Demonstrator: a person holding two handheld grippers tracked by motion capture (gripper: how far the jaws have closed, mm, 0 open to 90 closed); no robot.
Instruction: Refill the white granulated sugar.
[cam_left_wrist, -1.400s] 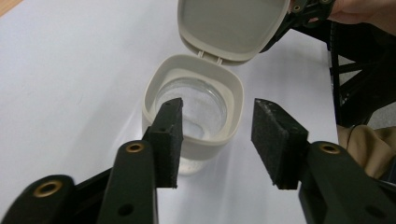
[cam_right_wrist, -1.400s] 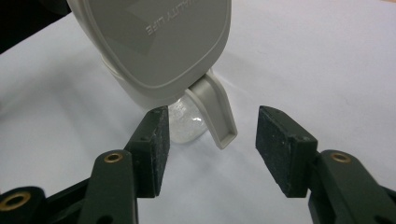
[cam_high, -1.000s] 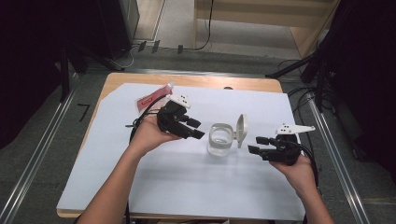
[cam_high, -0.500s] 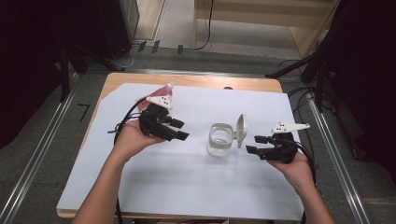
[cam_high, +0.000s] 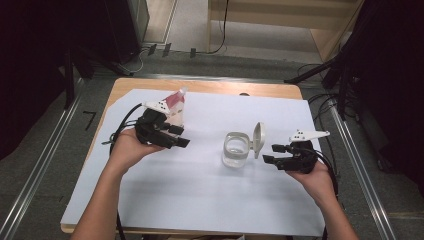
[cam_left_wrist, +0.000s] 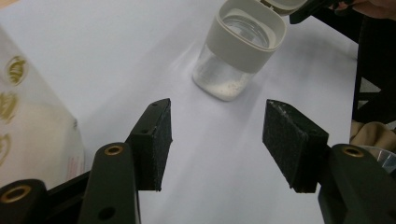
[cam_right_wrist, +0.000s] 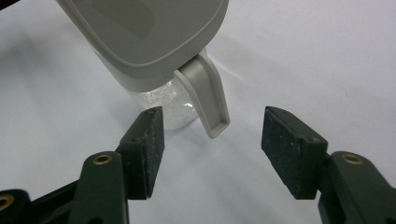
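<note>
A clear jar (cam_high: 235, 151) with a grey collar stands mid-table, its hinged lid (cam_high: 258, 140) flipped up on the right side. A pink and white pouch (cam_high: 175, 104) stands at the back left. My left gripper (cam_high: 180, 136) hovers just in front of the pouch and points right at the jar; its jaws have just been opening and are open with nothing between them. The left gripper view has the jar (cam_left_wrist: 240, 51) ahead and the pouch (cam_left_wrist: 28, 126) close on the left. My right gripper (cam_high: 267, 154) is open right of the jar, near the lid's tab (cam_right_wrist: 208, 98).
A white sheet (cam_high: 200, 190) covers most of the wooden table (cam_high: 210, 87). Metal rails run along the floor on both sides, and dark equipment stands at the left and right. Cables trail from both grippers.
My left gripper has moved left, away from the jar and over toward the pouch. The right gripper, the jar and its raised lid have stayed where they were.
</note>
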